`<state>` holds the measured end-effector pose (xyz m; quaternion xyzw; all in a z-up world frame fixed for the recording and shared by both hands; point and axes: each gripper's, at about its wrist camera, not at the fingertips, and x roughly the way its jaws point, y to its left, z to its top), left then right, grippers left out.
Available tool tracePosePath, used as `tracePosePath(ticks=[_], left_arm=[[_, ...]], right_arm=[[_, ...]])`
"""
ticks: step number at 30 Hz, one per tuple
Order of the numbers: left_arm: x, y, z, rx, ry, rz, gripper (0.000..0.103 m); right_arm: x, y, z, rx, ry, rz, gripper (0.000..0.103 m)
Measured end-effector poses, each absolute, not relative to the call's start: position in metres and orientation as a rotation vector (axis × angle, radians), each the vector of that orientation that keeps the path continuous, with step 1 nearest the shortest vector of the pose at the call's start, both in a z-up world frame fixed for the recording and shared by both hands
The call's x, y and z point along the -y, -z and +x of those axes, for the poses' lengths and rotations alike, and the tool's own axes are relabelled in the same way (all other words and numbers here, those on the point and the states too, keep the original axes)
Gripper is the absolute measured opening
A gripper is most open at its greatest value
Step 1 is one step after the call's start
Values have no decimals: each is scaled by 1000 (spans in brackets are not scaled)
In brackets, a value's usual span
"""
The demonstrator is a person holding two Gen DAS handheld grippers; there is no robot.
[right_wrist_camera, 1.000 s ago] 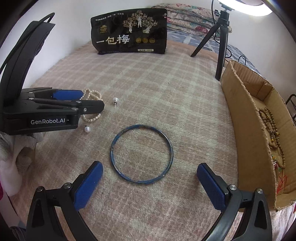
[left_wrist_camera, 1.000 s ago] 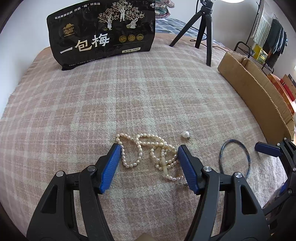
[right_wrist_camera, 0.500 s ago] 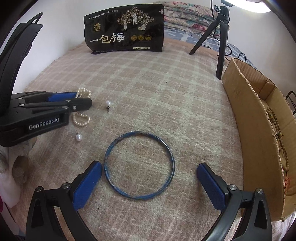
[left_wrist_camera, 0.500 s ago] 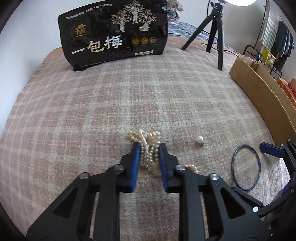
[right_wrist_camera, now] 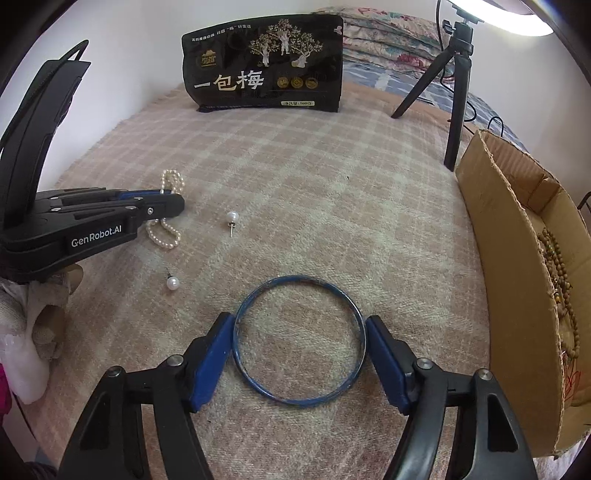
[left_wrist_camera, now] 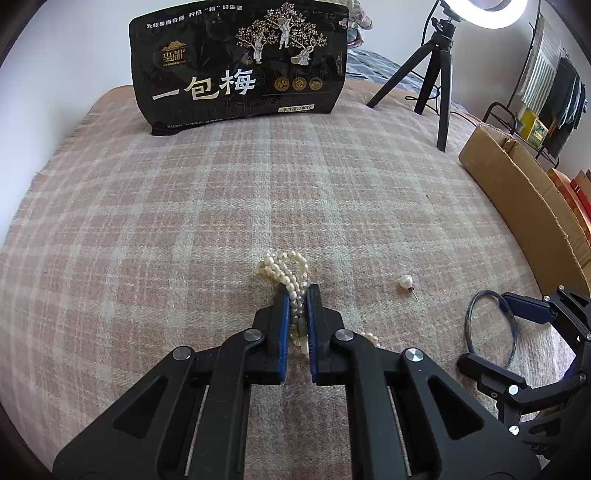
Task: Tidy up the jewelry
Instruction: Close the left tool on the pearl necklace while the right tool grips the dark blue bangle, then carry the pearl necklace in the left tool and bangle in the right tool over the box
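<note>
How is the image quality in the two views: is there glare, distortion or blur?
Left wrist view: the ring light at the top right is blown out white; the fisheye bends the blanket edges, and the pearl necklace is sharp. Right wrist view: dark corners, a curved cardboard box wall, and the blue bangle in clear focus, with soft shadows only.

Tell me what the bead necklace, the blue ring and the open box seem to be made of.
Bead necklace: pearl or imitation pearl; cream, glossy, slightly uneven beads. Which one, the look leaves open.
Blue ring: a rigid bangle, probably painted or enamelled metal; thin, with the blue worn patchy in places.
Open box: corrugated cardboard; matte brown, with a ragged torn edge.
</note>
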<state>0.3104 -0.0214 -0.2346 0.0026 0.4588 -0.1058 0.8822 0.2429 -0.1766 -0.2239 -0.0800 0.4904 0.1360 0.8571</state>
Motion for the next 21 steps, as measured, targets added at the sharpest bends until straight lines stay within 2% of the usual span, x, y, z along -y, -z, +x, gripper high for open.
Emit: tracePosePath(ticks=[21], left_arm=[[13, 188, 285, -908, 221, -15, 6]], right_arm=[[188, 175, 221, -943, -303, -129, 73]])
